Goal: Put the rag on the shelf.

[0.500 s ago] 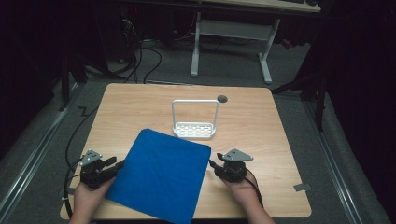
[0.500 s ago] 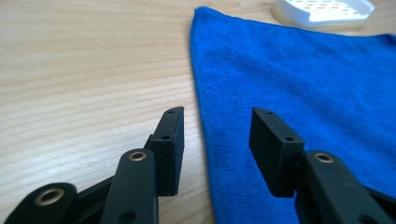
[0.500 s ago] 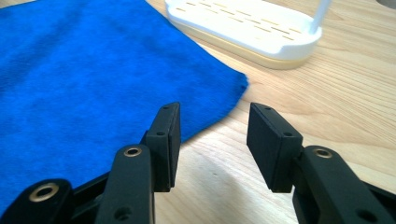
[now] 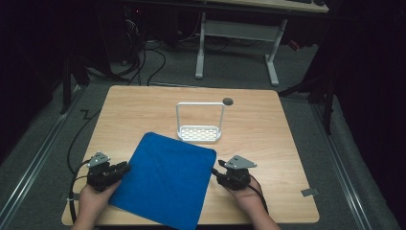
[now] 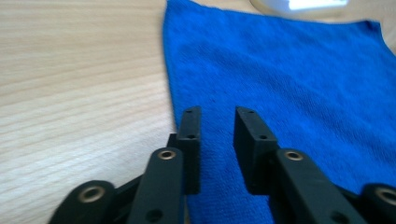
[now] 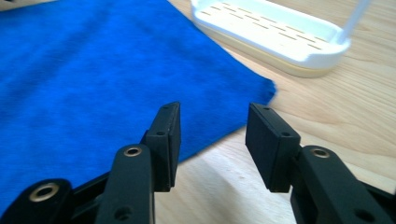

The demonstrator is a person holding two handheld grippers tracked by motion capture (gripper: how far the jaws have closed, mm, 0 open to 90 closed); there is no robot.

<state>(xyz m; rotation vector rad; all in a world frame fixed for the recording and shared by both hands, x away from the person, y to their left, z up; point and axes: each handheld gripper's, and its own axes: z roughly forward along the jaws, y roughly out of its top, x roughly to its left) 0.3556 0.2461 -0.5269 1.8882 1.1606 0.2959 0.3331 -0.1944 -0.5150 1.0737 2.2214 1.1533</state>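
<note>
A blue cloth [image 4: 163, 179] lies flat on the wooden table [image 4: 268, 129], turned at a slant, with its near corner over the front edge. My left gripper [image 4: 123, 167] rests at the cloth's left edge. In the left gripper view its jaws [image 5: 218, 114] stand open over that edge of the cloth [image 5: 289, 88], nothing pinched between them. My right gripper [image 4: 216, 168] sits by the cloth's right corner. Its jaws [image 6: 215, 112] are open and low over the table, with the cloth's edge [image 6: 93, 70] just ahead of them.
A white slotted tray with a tall wire hoop handle [image 4: 200, 130] stands just beyond the cloth, close ahead in the right gripper view [image 6: 275, 35]. A small dark round thing [image 4: 228, 101] lies behind it. Bare wood extends to the far left and right.
</note>
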